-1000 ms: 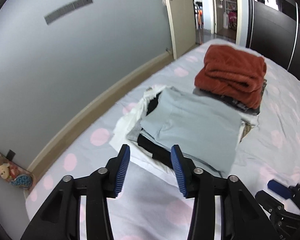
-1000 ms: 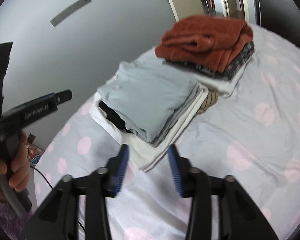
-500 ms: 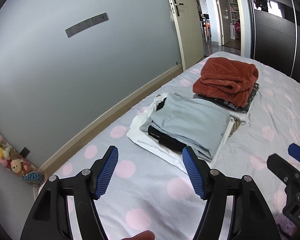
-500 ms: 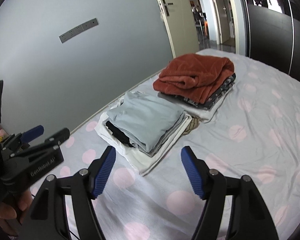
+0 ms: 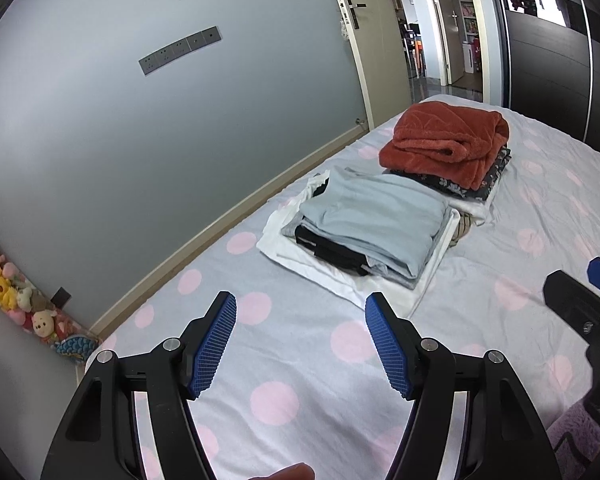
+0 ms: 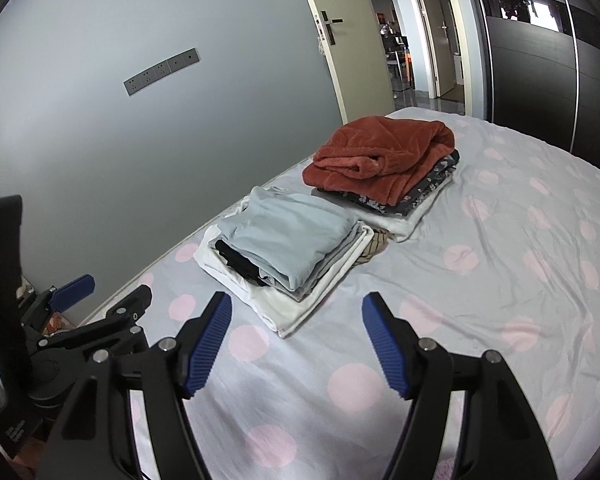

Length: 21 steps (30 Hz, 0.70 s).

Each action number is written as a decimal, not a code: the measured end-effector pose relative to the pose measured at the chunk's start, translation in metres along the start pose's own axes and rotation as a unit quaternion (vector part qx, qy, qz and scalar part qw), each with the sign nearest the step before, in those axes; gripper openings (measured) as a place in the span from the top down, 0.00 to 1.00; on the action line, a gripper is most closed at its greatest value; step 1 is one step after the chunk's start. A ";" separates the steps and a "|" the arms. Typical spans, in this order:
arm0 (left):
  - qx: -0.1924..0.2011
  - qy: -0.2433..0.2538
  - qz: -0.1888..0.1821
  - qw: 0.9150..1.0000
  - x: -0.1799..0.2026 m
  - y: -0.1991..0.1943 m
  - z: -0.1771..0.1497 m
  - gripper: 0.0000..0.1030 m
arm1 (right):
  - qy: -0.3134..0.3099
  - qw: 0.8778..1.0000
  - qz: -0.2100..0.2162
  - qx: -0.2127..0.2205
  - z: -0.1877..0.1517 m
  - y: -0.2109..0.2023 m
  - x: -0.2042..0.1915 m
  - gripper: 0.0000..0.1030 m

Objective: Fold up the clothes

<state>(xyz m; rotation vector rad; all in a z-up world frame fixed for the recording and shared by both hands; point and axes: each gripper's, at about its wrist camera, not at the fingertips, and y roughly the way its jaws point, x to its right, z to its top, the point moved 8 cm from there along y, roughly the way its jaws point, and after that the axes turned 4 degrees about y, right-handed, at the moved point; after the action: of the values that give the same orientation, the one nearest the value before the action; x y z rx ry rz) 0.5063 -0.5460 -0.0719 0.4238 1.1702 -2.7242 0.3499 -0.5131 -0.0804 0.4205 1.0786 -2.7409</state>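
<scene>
Pale-blue top (image 5: 374, 216) folded atop stack (image 5: 340, 272)

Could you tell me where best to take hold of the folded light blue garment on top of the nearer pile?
Probably its rounded folded edge at the near right corner of the light blue garment, coming low from the bed's open side. There the layers end in one thick fold overhanging the pile, so open jaws could straddle it.

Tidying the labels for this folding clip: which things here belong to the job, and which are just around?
Job: light blue garment topping the near folded stack; rust fleece topping the far stack; left gripper and right gripper, jaws open, empty.

Around: plush toys; wall sockets; door.
</scene>
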 end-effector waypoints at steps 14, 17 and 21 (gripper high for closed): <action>0.011 0.015 0.000 1.000 0.014 -0.016 0.002 0.33 | 0.016 1.000 0.000 0.004 -0.002 -0.014 0.015 0.35; 0.014 0.020 0.001 1.000 0.017 -0.020 0.002 0.33 | 0.020 1.000 0.000 -0.001 -0.004 -0.013 0.017 0.35; 0.017 0.020 0.003 1.000 0.017 -0.023 0.001 0.33 | 0.023 1.000 0.003 -0.001 -0.006 -0.016 0.018 0.35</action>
<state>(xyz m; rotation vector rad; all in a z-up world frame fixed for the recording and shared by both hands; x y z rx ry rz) 0.4845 -0.5319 -0.0607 0.4888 1.1323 -2.7454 0.3299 -0.4983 -0.0803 0.4874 1.0888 -2.7374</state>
